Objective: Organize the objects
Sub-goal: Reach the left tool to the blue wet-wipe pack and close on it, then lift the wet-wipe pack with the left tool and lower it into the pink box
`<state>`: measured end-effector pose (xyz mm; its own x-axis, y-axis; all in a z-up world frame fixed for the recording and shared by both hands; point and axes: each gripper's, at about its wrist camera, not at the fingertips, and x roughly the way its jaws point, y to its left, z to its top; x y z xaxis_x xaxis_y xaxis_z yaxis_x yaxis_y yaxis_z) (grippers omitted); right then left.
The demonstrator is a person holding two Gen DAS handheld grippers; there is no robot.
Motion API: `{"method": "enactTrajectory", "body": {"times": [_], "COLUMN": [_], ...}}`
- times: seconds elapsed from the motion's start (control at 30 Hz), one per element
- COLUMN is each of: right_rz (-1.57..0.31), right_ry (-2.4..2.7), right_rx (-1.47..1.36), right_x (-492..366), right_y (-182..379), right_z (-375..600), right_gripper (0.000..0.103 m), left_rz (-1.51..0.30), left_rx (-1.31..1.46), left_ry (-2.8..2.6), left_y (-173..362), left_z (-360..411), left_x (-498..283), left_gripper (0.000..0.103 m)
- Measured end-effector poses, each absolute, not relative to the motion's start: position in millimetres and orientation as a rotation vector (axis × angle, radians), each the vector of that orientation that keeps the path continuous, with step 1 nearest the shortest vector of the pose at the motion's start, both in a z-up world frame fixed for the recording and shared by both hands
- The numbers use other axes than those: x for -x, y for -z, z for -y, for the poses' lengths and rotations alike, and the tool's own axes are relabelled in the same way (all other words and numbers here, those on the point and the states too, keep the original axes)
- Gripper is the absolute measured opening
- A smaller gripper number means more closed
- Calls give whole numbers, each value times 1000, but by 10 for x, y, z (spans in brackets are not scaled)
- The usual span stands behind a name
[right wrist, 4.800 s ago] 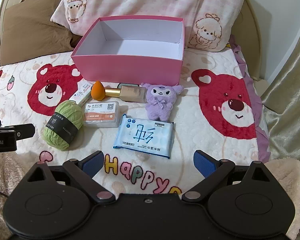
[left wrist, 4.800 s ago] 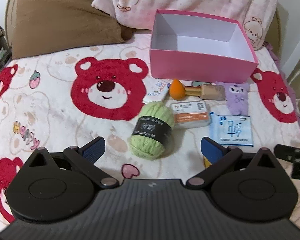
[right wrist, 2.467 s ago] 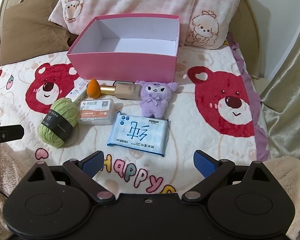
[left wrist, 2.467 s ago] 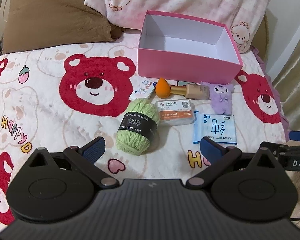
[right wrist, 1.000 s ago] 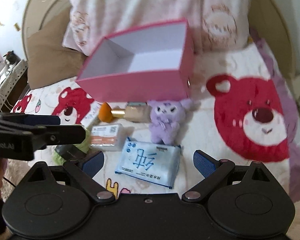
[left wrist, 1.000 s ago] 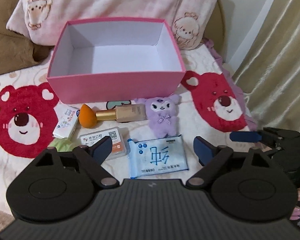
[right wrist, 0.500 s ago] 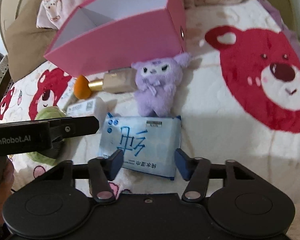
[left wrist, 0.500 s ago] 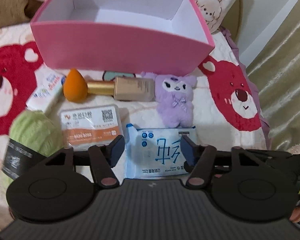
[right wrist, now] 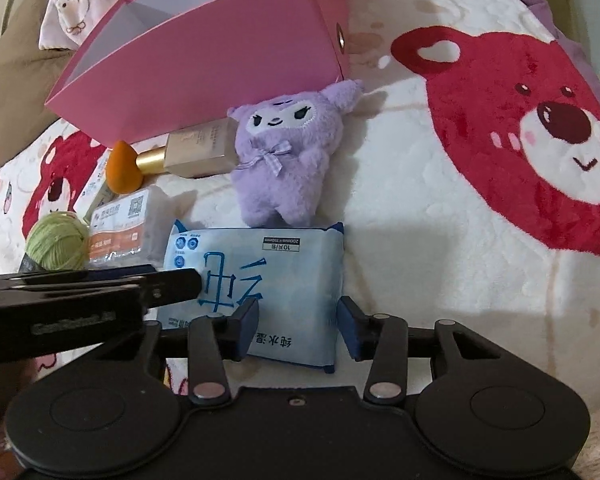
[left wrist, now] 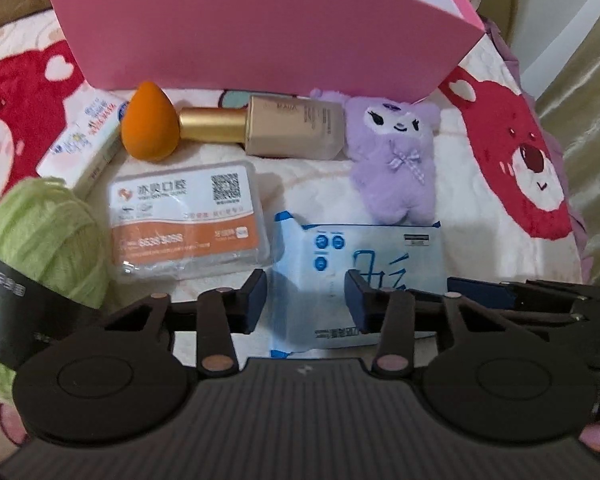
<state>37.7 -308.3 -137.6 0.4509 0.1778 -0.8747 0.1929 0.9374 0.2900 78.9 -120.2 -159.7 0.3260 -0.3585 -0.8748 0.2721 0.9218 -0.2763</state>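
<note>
The flat pale-blue wet-wipes packet (right wrist: 260, 280) lies on the bear-print bedspread (right wrist: 440, 260), just below the purple plush doll (right wrist: 288, 160). Both claws straddle it part-open, left claw (left wrist: 306, 304) and right claw (right wrist: 298, 330) (contact unclear). The pink cardboard box (left wrist: 260, 28) stands beyond.

Right tool (right wrist: 298, 330) jaws parted, straddling wipes pack (right wrist: 260, 280); purple plush (right wrist: 286, 160) beyond.
</note>
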Motion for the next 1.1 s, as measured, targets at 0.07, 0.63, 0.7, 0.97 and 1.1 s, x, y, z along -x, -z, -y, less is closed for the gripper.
{"method": "enactTrajectory", "body": {"times": [0.07, 0.63, 0.7, 0.97, 1.1], "right_rz": [-1107, -943, -924, -874, -836], "right_ry": [3, -79, -97, -171, -178], "right_rx": [-365, -299, -287, -244, -189], "right_x": [-367, -127, -111, 43, 18], "right_y": [1369, 732, 606, 175, -94], "right_z": [3068, 2923, 2881, 2770, 2715], "right_gripper": [40, 44, 45, 53, 60], "left_rz": [-1169, -1059, -1025, -926, -916], "left_rx": [119, 197, 179, 98, 96], "left_ry": [405, 468, 475, 481, 493], "left_y": [1624, 1028, 873, 281, 23], "left_z": [1196, 1031, 1006, 954, 921], "left_x": [-790, -531, -458, -309, -351], "left_gripper": [39, 28, 28, 28, 28]}}
